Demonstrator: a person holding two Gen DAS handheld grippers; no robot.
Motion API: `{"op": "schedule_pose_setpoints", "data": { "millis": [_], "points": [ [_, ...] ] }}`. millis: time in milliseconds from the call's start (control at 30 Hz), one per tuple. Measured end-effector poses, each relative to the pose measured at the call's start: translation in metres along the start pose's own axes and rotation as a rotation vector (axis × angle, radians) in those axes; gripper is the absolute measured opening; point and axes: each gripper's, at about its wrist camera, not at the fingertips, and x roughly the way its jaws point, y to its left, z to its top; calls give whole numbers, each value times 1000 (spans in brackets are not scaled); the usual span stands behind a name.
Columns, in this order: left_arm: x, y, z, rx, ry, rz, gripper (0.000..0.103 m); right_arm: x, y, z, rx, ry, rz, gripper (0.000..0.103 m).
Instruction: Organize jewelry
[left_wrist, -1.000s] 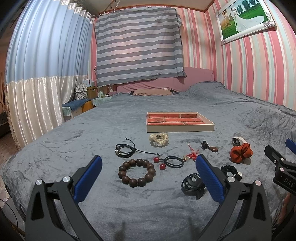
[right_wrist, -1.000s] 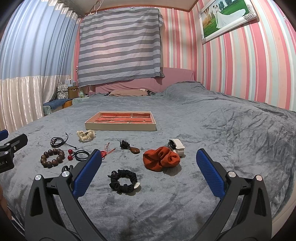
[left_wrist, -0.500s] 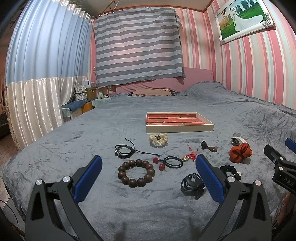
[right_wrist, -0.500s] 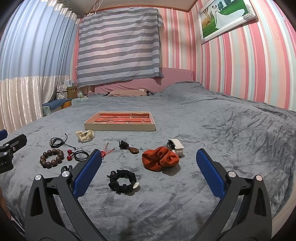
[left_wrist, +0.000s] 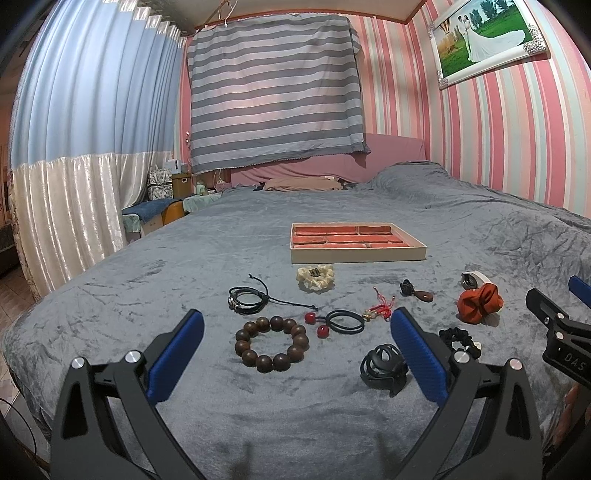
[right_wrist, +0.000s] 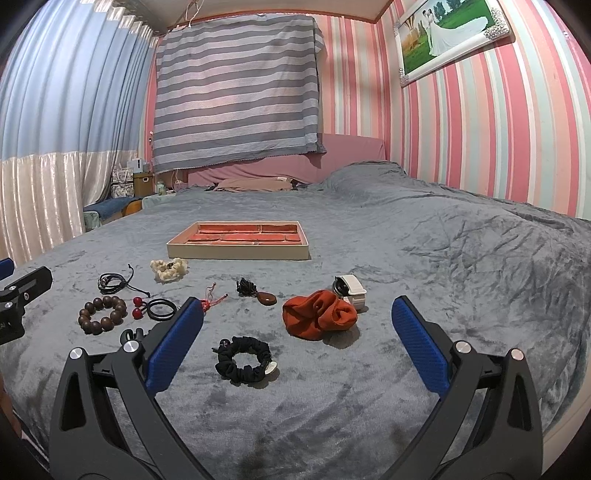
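Observation:
A cream tray with red compartments (left_wrist: 357, 254) (right_wrist: 238, 252) lies on the grey blanket. In front of it lie a brown bead bracelet (left_wrist: 272, 343) (right_wrist: 102, 314), a black cord bracelet (left_wrist: 247, 296), a black hair tie with red balls (left_wrist: 338, 320), a cream scrunchie (left_wrist: 315, 278), a red knot charm (left_wrist: 380, 308), a black claw clip (left_wrist: 384, 369), a black scrunchie (right_wrist: 244, 360), an orange scrunchie (right_wrist: 318, 318), a brown pendant (right_wrist: 258, 292) and a white-strap watch (right_wrist: 351, 290). My left gripper (left_wrist: 295, 341) is open and empty above the bead bracelet. My right gripper (right_wrist: 297, 332) is open and empty near the scrunchies.
The bed's left edge drops to the floor by silver-blue curtains (left_wrist: 70, 206). A striped cloth (left_wrist: 273, 96) hangs at the headboard, with a pillow (left_wrist: 299, 183) below it. The pink striped wall (right_wrist: 498, 140) runs along the right. The blanket's front edge lies close under both grippers.
Both views have shifted very slightly; the items sit marginally higher in frame. Both grippers stay open and nothing was picked up.

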Motion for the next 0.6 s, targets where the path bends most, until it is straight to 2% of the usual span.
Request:
{"op": "schedule_pose_setpoints", "data": {
  "millis": [233,500,533,600],
  "points": [
    [3,3,-1,-2,9,-2,99,1,-1,-1,-1,4,-1,99],
    [25,10,-7,-9,60,-18,99,17,1,-8,-11,59,-14,99],
    [27,11,-8,-9,65,-20,99,19,3,-8,-44,62,-38,99],
    [35,13,-10,-7,83,-20,99,29,6,-13,-27,80,-24,99]
  ]
}}
